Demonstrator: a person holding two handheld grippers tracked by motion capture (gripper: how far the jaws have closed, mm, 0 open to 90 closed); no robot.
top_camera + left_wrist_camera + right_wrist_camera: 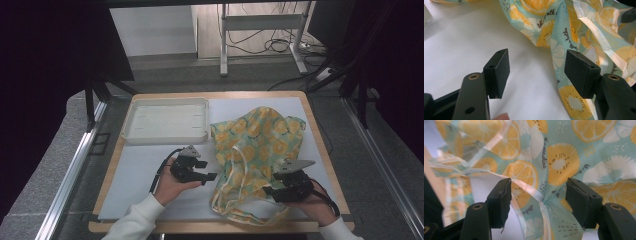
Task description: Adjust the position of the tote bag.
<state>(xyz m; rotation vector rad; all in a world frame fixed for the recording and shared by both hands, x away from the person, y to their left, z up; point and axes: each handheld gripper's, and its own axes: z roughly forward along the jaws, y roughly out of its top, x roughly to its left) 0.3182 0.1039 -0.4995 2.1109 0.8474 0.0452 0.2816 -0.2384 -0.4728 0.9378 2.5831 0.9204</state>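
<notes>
Fabric folds hide the shape of the crumpled mint-green cloth printed with yellow citrus slices and pale straps point(260, 150), which lies on the right half of the white-topped bench point(145, 165), beside a shallow white plastic tray point(165, 120). The left gripper point(206, 177) rests just left of it, fingers point(499, 72) apart over bare bench. The right gripper point(267, 190) sits on its near edge, fingers point(501, 200) apart, a strap between them.
</notes>
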